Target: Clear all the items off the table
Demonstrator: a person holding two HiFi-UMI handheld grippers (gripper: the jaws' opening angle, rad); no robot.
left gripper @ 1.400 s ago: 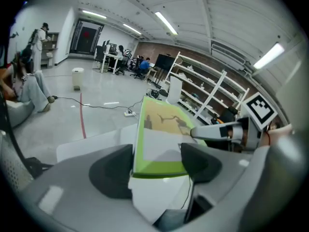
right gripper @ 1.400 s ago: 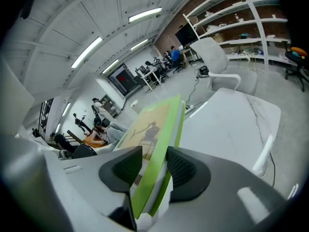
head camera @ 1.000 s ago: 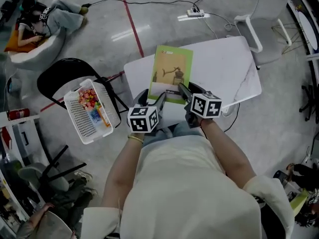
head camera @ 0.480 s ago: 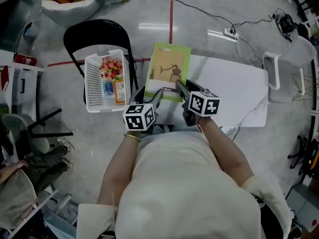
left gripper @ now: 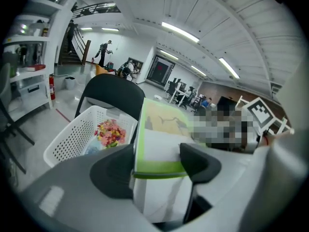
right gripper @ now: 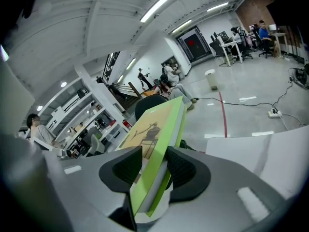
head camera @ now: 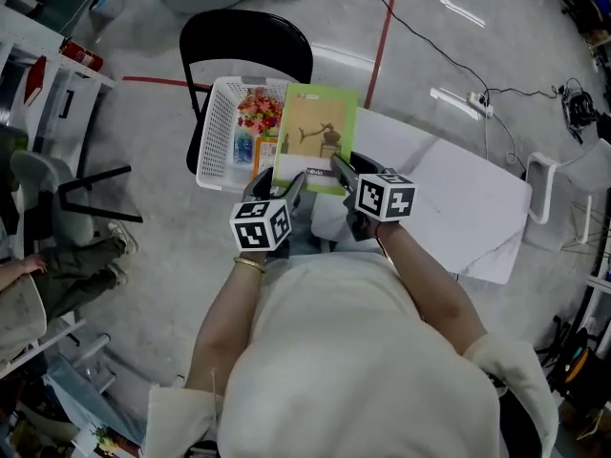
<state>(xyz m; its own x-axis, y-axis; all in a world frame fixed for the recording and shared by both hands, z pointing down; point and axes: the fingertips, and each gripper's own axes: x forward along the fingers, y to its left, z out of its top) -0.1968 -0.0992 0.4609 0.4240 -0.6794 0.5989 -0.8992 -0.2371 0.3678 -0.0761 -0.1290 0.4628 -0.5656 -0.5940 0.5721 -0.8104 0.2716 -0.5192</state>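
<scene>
A green book (head camera: 315, 136) with a tan cover picture hangs in the air, held at its near end by both grippers. My left gripper (head camera: 286, 187) is shut on its near left corner, jaws wide, and my right gripper (head camera: 346, 175) is shut on its near right edge. The book's left part overlaps the white basket (head camera: 218, 132) on the black chair (head camera: 246, 41). In the left gripper view the book (left gripper: 164, 124) lies between the pads of the left gripper (left gripper: 157, 166). In the right gripper view the right gripper (right gripper: 153, 166) clamps the book (right gripper: 154, 124) across its thickness.
The white table (head camera: 458, 198) is to the right, behind the book. The basket (left gripper: 72, 139) holds a colourful bag and some packets. A white shelf with a red extinguisher (head camera: 81, 55) stands at the left; a cable and power strip (head camera: 458, 103) lie on the floor.
Both grippers have carried the book leftward, from over the table to the basket's right edge. The basket and chair have come closer to the book in the head view.
</scene>
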